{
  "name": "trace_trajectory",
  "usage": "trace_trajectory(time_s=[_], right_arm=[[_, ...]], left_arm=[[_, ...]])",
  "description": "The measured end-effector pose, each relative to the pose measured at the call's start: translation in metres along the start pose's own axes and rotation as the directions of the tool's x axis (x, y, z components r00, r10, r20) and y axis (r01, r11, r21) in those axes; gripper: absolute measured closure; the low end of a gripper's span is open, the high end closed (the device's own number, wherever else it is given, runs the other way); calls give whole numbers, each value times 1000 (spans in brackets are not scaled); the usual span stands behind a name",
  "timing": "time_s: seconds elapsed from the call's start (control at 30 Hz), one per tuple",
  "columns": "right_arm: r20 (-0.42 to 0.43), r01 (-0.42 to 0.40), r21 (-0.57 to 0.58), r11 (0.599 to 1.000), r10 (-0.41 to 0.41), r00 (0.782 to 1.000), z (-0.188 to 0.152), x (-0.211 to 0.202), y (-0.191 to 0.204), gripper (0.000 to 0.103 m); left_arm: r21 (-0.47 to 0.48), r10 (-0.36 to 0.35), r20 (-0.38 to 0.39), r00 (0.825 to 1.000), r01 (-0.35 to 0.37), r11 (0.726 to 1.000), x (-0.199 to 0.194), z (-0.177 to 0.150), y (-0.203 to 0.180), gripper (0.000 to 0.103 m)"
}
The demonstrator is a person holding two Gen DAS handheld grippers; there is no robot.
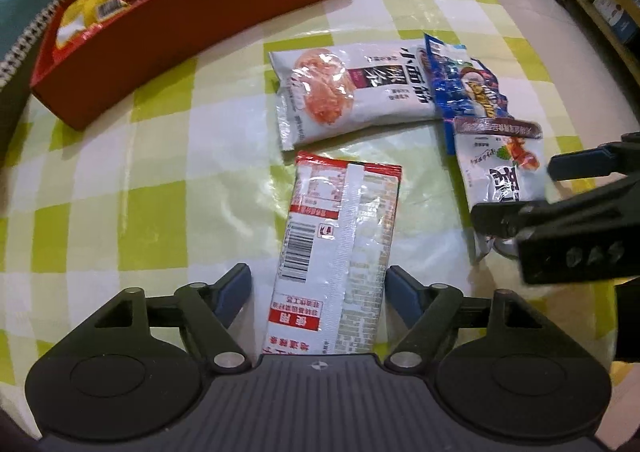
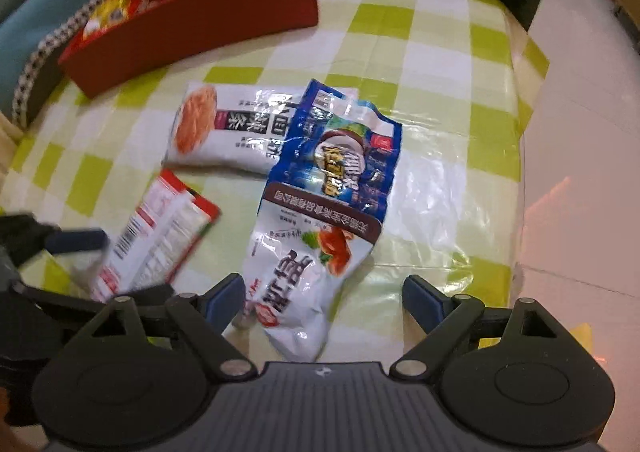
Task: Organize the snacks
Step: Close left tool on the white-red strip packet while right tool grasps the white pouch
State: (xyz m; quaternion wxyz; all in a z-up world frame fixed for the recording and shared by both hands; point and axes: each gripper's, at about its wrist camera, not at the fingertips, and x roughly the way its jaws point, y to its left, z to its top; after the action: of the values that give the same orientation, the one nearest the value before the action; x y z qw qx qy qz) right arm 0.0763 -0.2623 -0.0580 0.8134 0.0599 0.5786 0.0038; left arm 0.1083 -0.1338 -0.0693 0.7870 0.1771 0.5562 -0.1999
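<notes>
Here, 2 handheld grippers hover over snack packets on a green-checked tablecloth [image 1: 120, 212]. The left gripper [image 1: 318, 284] stands spread, its pads flanking but not pressing the red-and-white packet [image 1: 340, 220], whose long axis runs near-to-far between them. The right gripper [image 2: 324, 296], also spread and empty, straddles the near end of the white packet [image 2: 296, 284], which lies lengthwise away beneath a blue packet [image 2: 344, 156]. The red organizer box [image 1: 192, 12] waits far left, nearer the left hand.
</notes>
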Motion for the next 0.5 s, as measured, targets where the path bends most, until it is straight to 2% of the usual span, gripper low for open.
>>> trace_trajectory(time_s=[0.1,0.17,0.23,0.3,0.4,0.5], right_arm=[[-2,6,-22,1000,-6,1000,0,0,1,12],[2,4,-26,1000,-4,1000,0,-2,-1,20],[11,-2,-41,999,3,1000,1,-6,0,38],[11,-19,-53,998,19,1000,4,-5,2,46],[5,-4,-101,995,4,1000,6,-2,10,48],[-2,-11,-83,996,11,1000,7,-2,10,46]], left_arm=[[-1,29,6,1000,-29,1000,0,-1,4,22],[-24,17,1,1000,-17,1000,1,-1,11,21],[-52,3,-11,1000,-4,999,3,0,17,17],[-77,-12,-19,1000,11,997,4,2,21,17],[-96,-5,-30,1000,2,995,8,4,23,10],[-96,9,-31,999,-12,995,10,4,24,4]])
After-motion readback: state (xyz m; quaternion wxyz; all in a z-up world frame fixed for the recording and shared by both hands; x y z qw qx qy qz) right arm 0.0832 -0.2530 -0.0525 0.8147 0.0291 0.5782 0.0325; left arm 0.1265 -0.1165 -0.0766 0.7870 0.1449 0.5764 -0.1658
